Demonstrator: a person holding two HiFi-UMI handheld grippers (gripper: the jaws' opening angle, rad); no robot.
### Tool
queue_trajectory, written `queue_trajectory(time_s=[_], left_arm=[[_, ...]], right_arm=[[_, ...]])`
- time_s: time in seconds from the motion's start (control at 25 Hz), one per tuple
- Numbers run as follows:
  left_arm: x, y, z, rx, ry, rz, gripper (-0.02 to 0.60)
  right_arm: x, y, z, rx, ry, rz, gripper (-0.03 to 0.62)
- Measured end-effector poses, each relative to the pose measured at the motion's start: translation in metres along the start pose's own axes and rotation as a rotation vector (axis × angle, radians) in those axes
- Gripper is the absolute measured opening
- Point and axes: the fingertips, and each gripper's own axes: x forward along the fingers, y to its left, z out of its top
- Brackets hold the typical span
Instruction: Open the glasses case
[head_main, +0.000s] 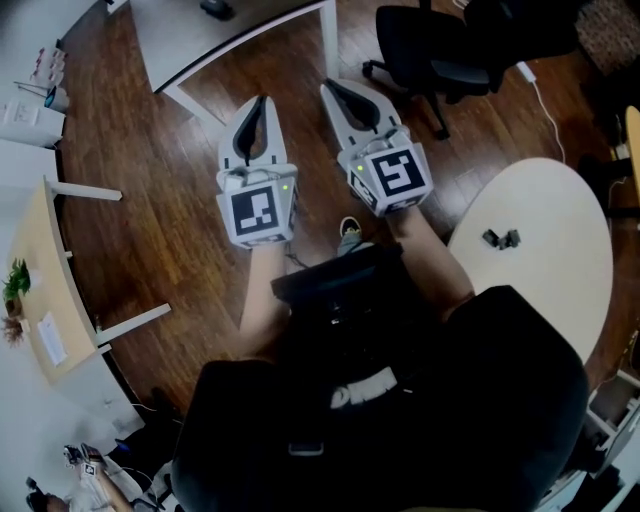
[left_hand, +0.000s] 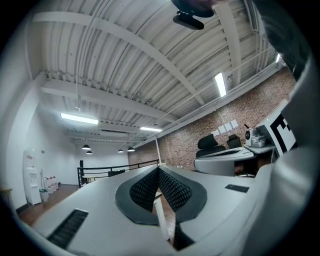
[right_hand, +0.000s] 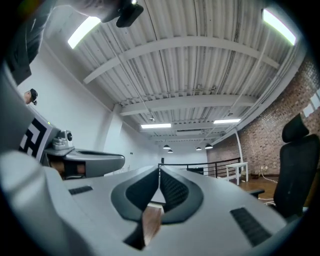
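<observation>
**First:** While both grippers hang over the wood floor (head_main: 150, 200), where does the glasses case lie?

**Second:** No view shows a glasses case for certain. One small dark thing (head_main: 500, 238) lies on the round table (head_main: 560, 300). It sits off to the right of the right gripper (head_main: 330, 88) and well apart from it. It is too small to tell what it is.

**First:** How do the jaws stand?

**Second:** The left gripper (head_main: 262, 102) has its jaws pressed together with nothing between them. The right gripper's jaws also meet at the tips. A thin sliver of floor shows between its pads lower down, and it holds nothing. The two grippers point away from the person side by side, near each other but apart.

**First:** And the count?

**Second:** Two grippers, each with one marker cube: the left cube (head_main: 258, 212) and the right cube (head_main: 392, 178). Three tables show: the white table (head_main: 240, 30) at the top, the wooden desk (head_main: 35, 250) at the left and the round one. One small plant (head_main: 14, 285) stands on the desk. One black office chair (head_main: 440, 50) stands beyond the right gripper. One shoe (head_main: 350, 235) shows on the floor below the cubes.
</observation>
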Motion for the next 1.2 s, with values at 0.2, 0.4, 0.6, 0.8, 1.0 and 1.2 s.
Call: queue_trajectory(time_s=[0.2, 0.4, 0.6, 0.8, 1.0, 1.2], left_arm=[[0.029, 0.012, 0.007, 0.015, -0.004, 0.045, 0.002], [0.048, 0.008, 0.012, 0.081, -0.002, 0.058, 0.002], [0.058, 0.009, 0.008, 0.091, -0.009, 0.071, 0.002], [0.070, 0.023, -0.001, 0.066, -0.029, 0.093, 0.002], [0.090, 0.052, -0.010, 0.061, -0.044, 0.118, 0.002], [0.125, 0.098, -0.019, 0.049, -0.043, 0.149, 0.002]], right_arm=[[0.022, -0.021, 0.003, 0.021, -0.020, 0.033, 0.020], [0.032, -0.041, -0.006, 0.055, -0.020, 0.040, 0.020], [0.044, -0.051, -0.006, 0.049, -0.038, 0.057, 0.020], [0.059, -0.060, -0.012, 0.035, -0.045, 0.062, 0.020], [0.099, -0.062, -0.021, 0.014, -0.039, 0.099, 0.020], [0.157, -0.062, -0.030, 0.020, -0.029, 0.125, 0.020]])
